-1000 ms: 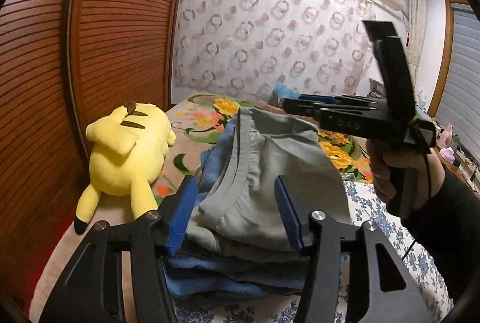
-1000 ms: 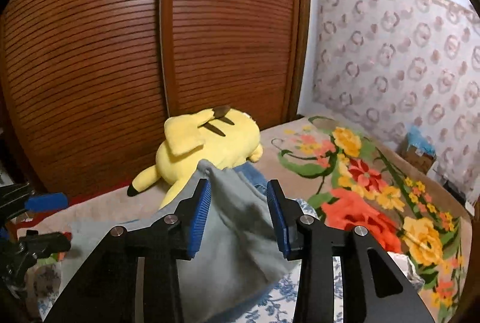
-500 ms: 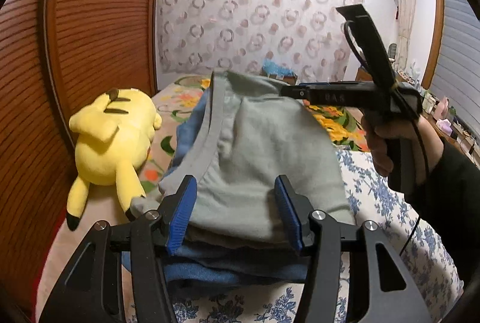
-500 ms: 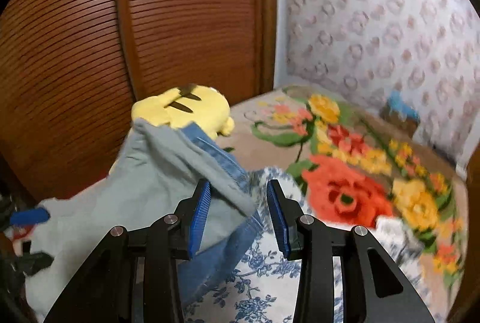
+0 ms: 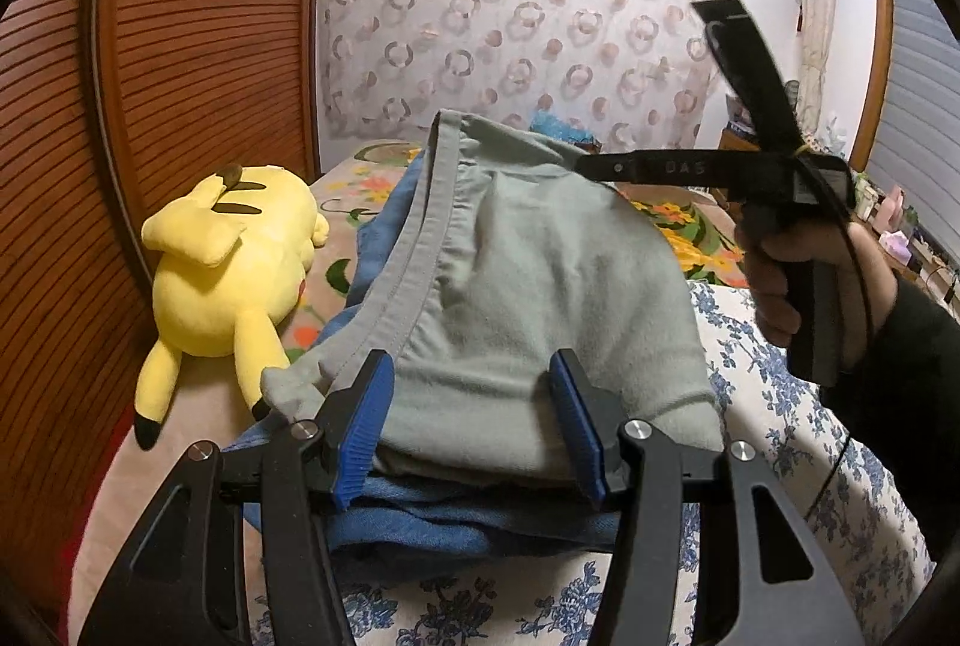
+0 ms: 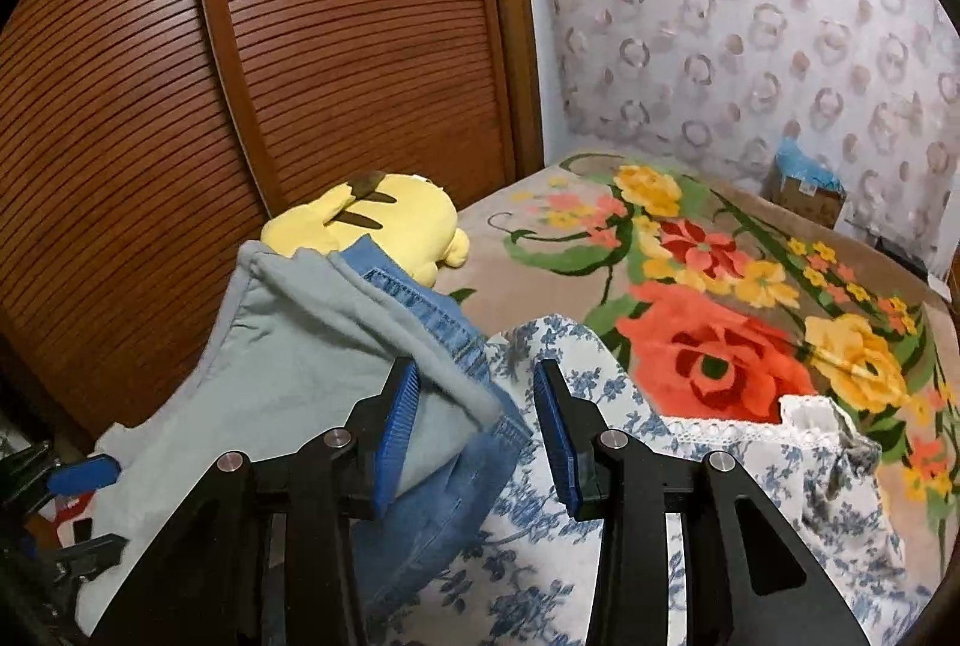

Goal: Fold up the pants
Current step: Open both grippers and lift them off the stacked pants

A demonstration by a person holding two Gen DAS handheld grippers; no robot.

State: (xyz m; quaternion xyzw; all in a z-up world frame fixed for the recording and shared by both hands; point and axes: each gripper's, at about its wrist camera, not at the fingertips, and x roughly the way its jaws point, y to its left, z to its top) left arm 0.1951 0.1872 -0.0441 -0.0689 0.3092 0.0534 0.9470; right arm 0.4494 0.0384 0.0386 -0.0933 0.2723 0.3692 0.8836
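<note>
Pants, where are they at this moment?

They are on the bed, a folded bundle, blue denim outside and grey lining on top. The end far from the left camera is raised, and the near end lies low over the white sheet with blue flowers.

How does the left claw stand?

Its blue pads are apart and the grey layer fills the whole space between them. A small grey corner also shows beyond the left pad. I cannot tell if the pads press the cloth or only stand beside it.

And the right claw?

Its pads are apart too. In its own view the folded corner of the pants lies against the left pad, and a bare strip of the sheet is visible between the cloth and the other pad. From the left camera, its tip meets the raised grey edge, and a hand in a dark sleeve holds its handle.

What is around?

A yellow plush toy lies just beside the pants, near the brown wardrobe door. A blanket with big flowers covers the far part of the bed.
</note>
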